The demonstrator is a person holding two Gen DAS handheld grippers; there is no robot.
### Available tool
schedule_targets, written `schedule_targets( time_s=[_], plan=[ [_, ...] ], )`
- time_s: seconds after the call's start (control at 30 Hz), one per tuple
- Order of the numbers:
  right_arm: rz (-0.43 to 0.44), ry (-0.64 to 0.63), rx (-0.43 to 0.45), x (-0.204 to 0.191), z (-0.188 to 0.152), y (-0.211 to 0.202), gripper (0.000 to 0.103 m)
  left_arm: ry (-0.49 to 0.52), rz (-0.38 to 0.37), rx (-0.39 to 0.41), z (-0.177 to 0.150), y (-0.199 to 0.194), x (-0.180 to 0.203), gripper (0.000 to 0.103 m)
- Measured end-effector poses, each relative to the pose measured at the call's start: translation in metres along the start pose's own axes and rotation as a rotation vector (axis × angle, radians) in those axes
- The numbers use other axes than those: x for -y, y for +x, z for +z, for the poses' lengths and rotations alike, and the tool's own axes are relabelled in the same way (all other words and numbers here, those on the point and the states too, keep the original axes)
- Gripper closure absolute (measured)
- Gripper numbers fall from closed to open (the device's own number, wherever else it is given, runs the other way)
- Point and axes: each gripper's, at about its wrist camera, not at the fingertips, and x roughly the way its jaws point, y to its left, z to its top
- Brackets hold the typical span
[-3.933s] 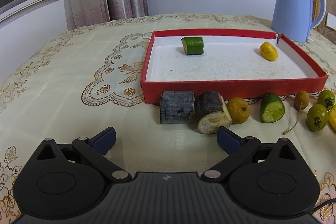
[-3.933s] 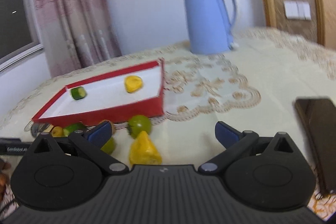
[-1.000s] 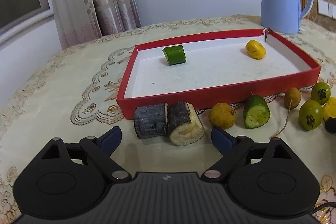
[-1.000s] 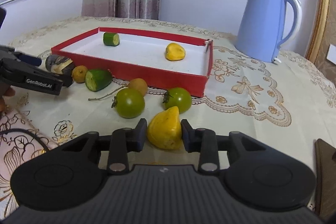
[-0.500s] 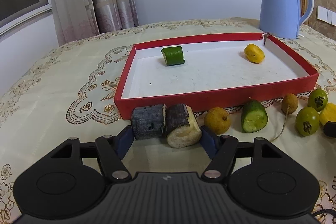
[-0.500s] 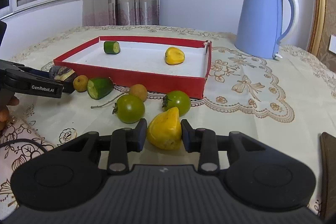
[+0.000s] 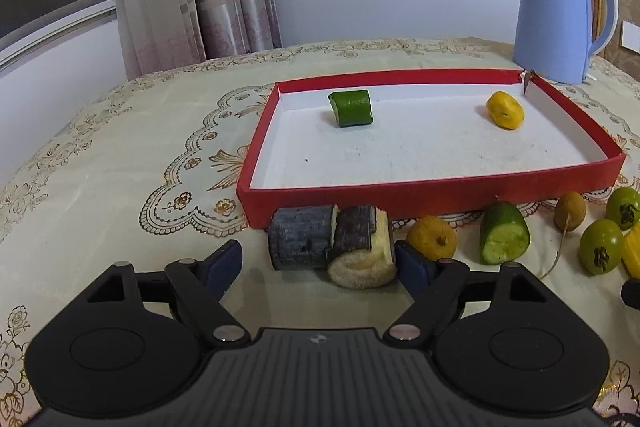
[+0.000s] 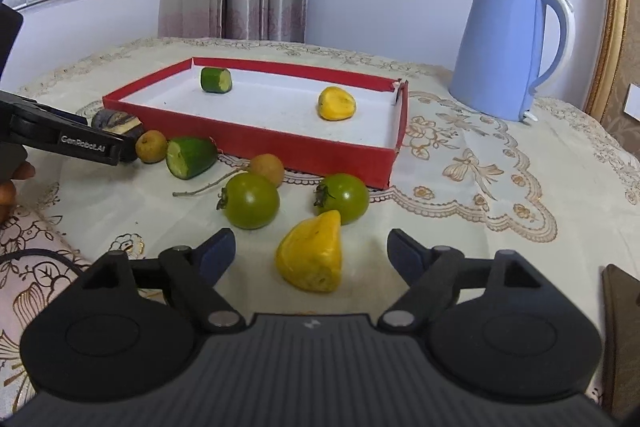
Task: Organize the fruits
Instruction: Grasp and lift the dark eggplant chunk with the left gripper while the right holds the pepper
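— What's sitting in the red tray (image 7: 436, 193) right now?

— Two pieces. Toward its left end, near the back wall, a green cucumber chunk (image 7: 351, 108); toward its right end, a yellow fruit piece (image 7: 505, 110). The rest of the white floor is bare.

— And in front of the tray?

— From the left: two dark sugarcane stubs (image 7: 332, 242) touching each other, right against the tray's front wall. Then a small brownish-yellow fruit (image 7: 432, 237), a cut cucumber end (image 7: 504, 238), a small brown fruit on a long stem (image 7: 570, 211), two green tomatoes (image 8: 250, 201), and nearest of all a yellow wedge (image 8: 311, 253).

— The tongs?

— The left tongs (image 7: 318, 261) have just been opening again; their jaws stand spread either side of the sugarcane, the right one just beside the cut end, touching or not I cannot tell. The right tongs (image 8: 308, 251) have just been opening too: jaws wide, the yellow wedge lying loose on the surface (image 8: 460, 211) between them.

— Behind the tray?

— A blue kettle (image 7: 558, 17), off its far right corner.
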Motion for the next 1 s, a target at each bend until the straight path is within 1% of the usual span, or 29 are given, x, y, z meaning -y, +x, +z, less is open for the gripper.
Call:
schedule_targets(
  time_s=[0.07, 0.13, 0.17, 0.2, 0.23, 0.37, 0.4, 0.43, 0.5, 0.63, 0.77, 1.0],
  plan=[
    [0.001, 0.005, -0.007, 0.001, 0.0, 0.001, 0.023, -0.005, -0.004, -0.003, 0.0, 0.001, -0.001, 0.021],
    [0.011, 0.004, -0.013, 0.0, 0.0, 0.002, 0.036, -0.016, -0.012, -0.011, -0.001, 0.002, -0.002, 0.021],
    [0.014, 0.005, -0.021, 0.0, 0.0, 0.003, 0.052, -0.021, -0.016, -0.013, -0.001, 0.002, -0.003, 0.021],
    [0.015, 0.006, -0.026, 0.0, 0.0, 0.004, 0.065, -0.023, -0.017, -0.014, -0.001, 0.002, -0.004, 0.021],
    [0.019, 0.005, -0.028, 0.0, 0.0, 0.004, 0.067, -0.019, -0.015, -0.013, -0.001, 0.002, -0.003, 0.021],
    [0.02, -0.002, -0.027, -0.001, -0.001, 0.004, 0.067, 0.02, 0.006, -0.006, 0.0, 0.002, 0.004, 0.021],
    [0.022, -0.004, -0.027, -0.001, -0.001, 0.004, 0.07, 0.027, 0.009, -0.004, 0.0, 0.002, 0.005, 0.021],
    [0.024, -0.005, -0.026, -0.001, -0.001, 0.005, 0.07, 0.032, 0.007, -0.002, 0.0, 0.002, 0.006, 0.027],
    [0.025, -0.005, -0.026, -0.001, 0.0, 0.004, 0.07, 0.028, -0.022, -0.006, 0.0, 0.002, 0.006, 0.038],
    [0.023, 0.005, -0.022, -0.001, -0.001, 0.003, 0.07, 0.037, -0.028, -0.001, -0.001, 0.0, 0.006, 0.038],
    [0.027, 0.013, -0.017, 0.001, -0.001, 0.0, 0.07, 0.034, -0.055, 0.009, -0.003, -0.004, 0.003, 0.039],
    [0.032, 0.026, 0.006, 0.004, 0.001, -0.008, 0.07, 0.042, -0.056, 0.015, -0.004, -0.01, 0.001, 0.039]
  ],
)
